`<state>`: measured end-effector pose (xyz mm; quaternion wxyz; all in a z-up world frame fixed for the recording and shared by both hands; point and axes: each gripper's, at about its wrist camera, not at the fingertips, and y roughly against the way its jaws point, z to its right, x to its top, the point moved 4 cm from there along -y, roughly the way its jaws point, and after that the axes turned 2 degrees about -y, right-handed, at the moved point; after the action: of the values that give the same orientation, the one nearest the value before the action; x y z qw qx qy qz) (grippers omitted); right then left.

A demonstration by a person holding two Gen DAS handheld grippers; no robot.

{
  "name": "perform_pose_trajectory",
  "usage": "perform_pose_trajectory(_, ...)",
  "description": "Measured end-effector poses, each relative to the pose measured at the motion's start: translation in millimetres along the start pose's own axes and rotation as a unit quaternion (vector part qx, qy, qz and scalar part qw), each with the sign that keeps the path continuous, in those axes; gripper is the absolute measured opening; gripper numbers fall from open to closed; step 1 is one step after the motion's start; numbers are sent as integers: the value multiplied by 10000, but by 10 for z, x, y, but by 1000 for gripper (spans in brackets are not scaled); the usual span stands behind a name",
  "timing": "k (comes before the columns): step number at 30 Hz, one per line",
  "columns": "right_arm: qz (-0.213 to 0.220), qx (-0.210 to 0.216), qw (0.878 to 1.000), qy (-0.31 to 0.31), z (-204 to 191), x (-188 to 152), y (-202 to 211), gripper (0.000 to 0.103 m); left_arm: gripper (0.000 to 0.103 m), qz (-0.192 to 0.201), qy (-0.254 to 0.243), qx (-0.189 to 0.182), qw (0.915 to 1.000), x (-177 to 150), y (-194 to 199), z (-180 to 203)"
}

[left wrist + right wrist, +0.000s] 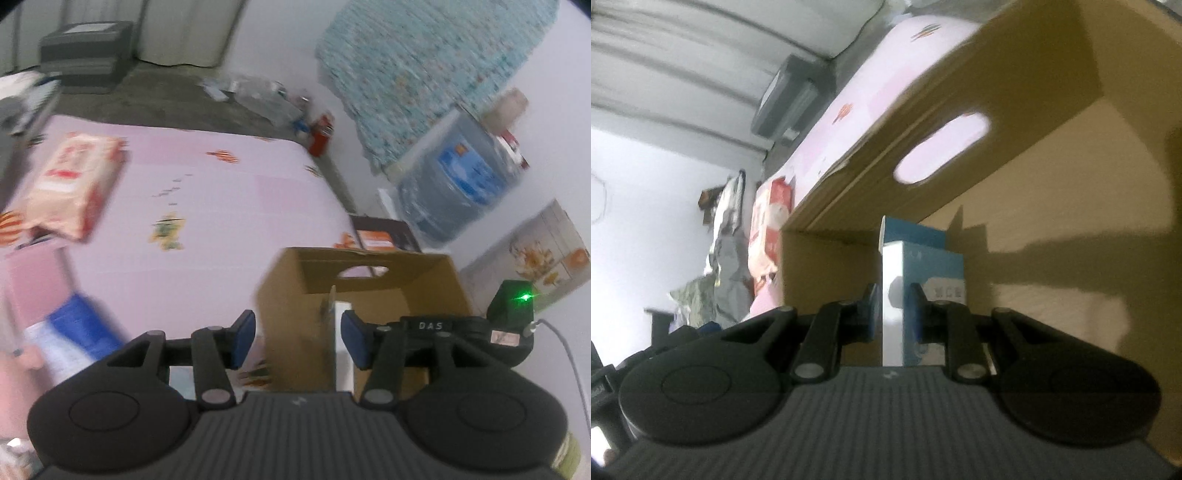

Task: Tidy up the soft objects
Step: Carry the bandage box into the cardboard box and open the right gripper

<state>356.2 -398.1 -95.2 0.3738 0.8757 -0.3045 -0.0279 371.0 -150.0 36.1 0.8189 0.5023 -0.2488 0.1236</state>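
The right gripper (891,314) is clamped on a slim white-and-blue carton (916,291), its pads pressing both narrow sides, and the carton stands low in the middle of the frame, already inside the open cardboard box (1052,192), close to the inner wall with the oval hand-hole. In the left wrist view the left gripper (298,341) hangs over the box's near rim (291,288) at lower centre, jaws parted and holding nothing; the same carton shows as a white edge (341,332) between them. The main risk, as I judge it, is release: the carton is tall and narrow, so letting go before its base sits on the box floor could tip it against the wall or flat. A slanted descent could also catch the box rim and shove the light box along the pink bedsheet (207,192). The empty left gripper is near enough to bump the rim. The soft tissue pack (70,184) at left and the blue-and-white pack (74,332) at lower left lie on the bed, not yet sorted.
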Motion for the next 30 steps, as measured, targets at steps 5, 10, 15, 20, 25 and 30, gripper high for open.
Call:
perform_pose_trajectory(5, -240, -149, 9994, 199, -261, 0, -257, 17, 53, 185, 328, 192, 9991, -135, 282, -417)
perform_pose_trajectory(10, -419, -594, 9963, 459, -375, -8, -465, 17, 56, 248, 430, 292, 9983, -264, 408, -622)
perform_pose_trajectory(15, -387, -814, 9953, 344, -321, 7, -420, 21, 64, 286, 311, 413, 9983, -378, 502, -719)
perform_pose_trajectory(20, -472, -533, 9973, -165, -162, -163, -75, 31, 83, 424, 153, 584, 9973, -531, 614, -802)
perform_pose_trajectory(25, -918, -705, 9929, -261, -26, -504, -130, 32, 85, 474, -88, 1032, 9935, -711, 654, -875)
perform_pose_trajectory(30, -1038, -828, 9901, -459, 105, -564, -357, 31, 88, 551, -173, 1355, 9891, -887, 760, -995)
